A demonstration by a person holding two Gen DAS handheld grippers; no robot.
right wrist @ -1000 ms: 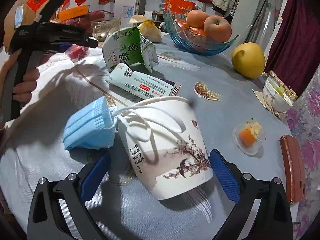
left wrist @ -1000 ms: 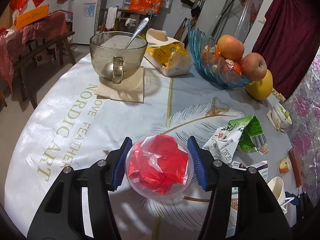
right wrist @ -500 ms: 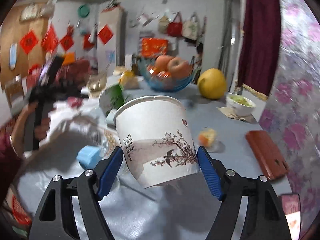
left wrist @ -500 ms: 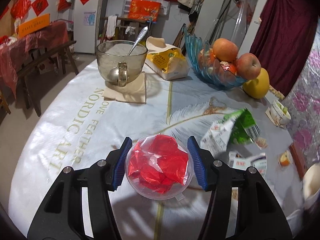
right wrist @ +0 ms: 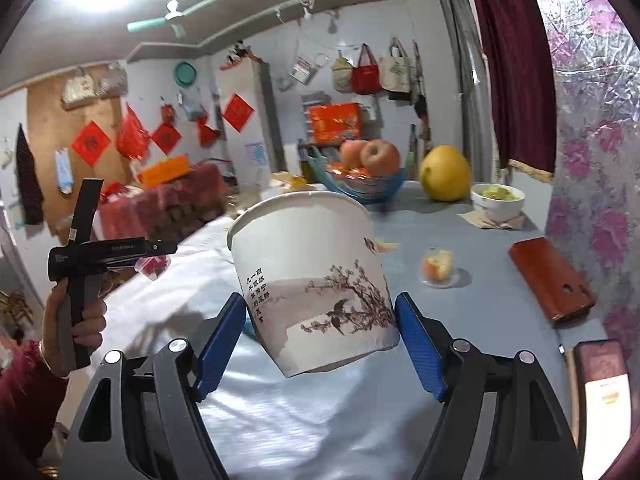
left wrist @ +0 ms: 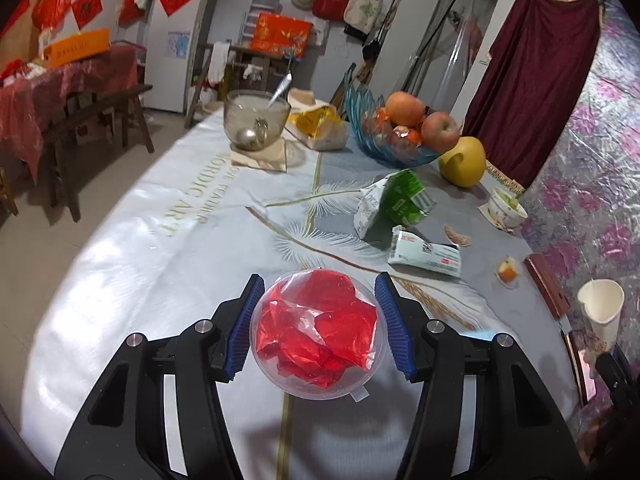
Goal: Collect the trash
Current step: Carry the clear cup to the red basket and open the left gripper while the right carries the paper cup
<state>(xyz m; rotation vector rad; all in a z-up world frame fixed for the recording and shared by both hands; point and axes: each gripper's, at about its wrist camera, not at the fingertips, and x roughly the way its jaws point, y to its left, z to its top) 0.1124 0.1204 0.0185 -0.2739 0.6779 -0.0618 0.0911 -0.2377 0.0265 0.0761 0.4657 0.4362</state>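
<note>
My left gripper (left wrist: 319, 292) is shut on a clear plastic cup (left wrist: 318, 332) stuffed with red wrappers, held above the near part of the table (left wrist: 160, 260). My right gripper (right wrist: 320, 304) is shut on a white paper cup (right wrist: 308, 264) printed with birds and blossom, tilted and lifted off the table. That paper cup (left wrist: 600, 308) also shows at the right edge of the left wrist view. On the cloth lie a green-and-white carton (left wrist: 394, 204), a white packet (left wrist: 426, 254) and a small jelly cup (left wrist: 507, 272).
At the far side stand a blue fruit bowl (left wrist: 396, 136), a yellow pomelo (left wrist: 462, 162), a glass mug with a spoon (left wrist: 256, 124) and a yellow-and-white bag (left wrist: 320, 128). A small bowl (left wrist: 508, 208), a red-brown wallet (right wrist: 550, 280) and a phone (right wrist: 604, 392) lie right.
The right gripper closed on the paper cup and raised it off the table, leaving the blue mask behind. The left gripper drew back and up with the cup of red wrappers.
</note>
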